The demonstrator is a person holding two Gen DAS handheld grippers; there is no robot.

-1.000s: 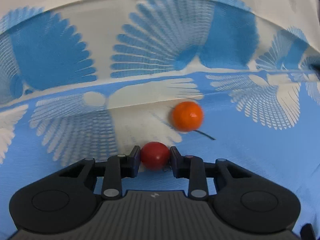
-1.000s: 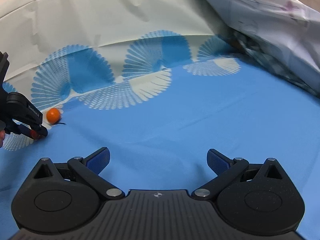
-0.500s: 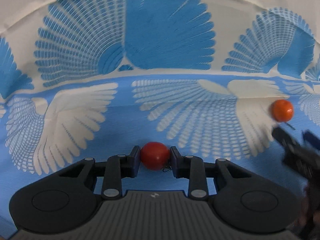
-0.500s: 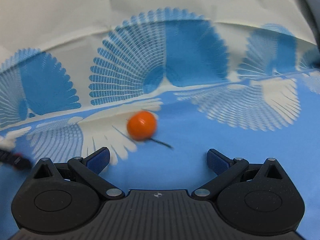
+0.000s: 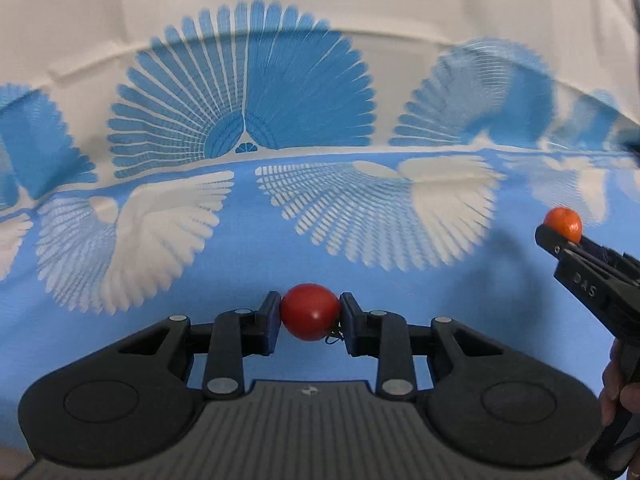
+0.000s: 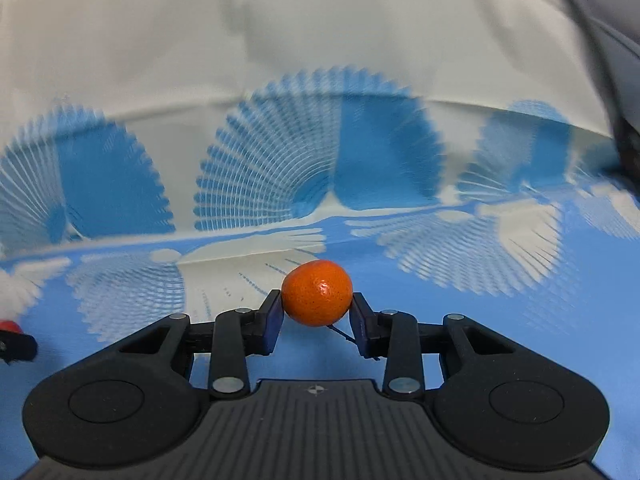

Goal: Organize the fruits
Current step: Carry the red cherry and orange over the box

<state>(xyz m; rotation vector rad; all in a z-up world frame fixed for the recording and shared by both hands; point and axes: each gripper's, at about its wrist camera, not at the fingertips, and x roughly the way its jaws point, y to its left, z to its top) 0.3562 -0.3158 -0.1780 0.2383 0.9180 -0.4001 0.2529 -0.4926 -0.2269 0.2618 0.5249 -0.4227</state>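
My left gripper [image 5: 310, 314] is shut on a small red tomato [image 5: 309, 311] and holds it above the blue patterned cloth [image 5: 360, 208]. My right gripper [image 6: 317, 312] is shut on a small orange fruit [image 6: 317, 293], which still looks close to the cloth. In the left wrist view the right gripper comes in at the right edge with the orange fruit [image 5: 562, 224] between its tips. In the right wrist view the red tomato [image 6: 9, 326] shows at the far left edge in the left gripper.
The blue cloth with white and blue fan prints [image 6: 320, 184] covers the whole surface and rises into a cream fold at the back. A dark crumpled fabric [image 6: 624, 80] lies at the far right.
My right gripper moved left to the orange fruit and shut on it. My left gripper kept hold of the red tomato and swung away to the left.
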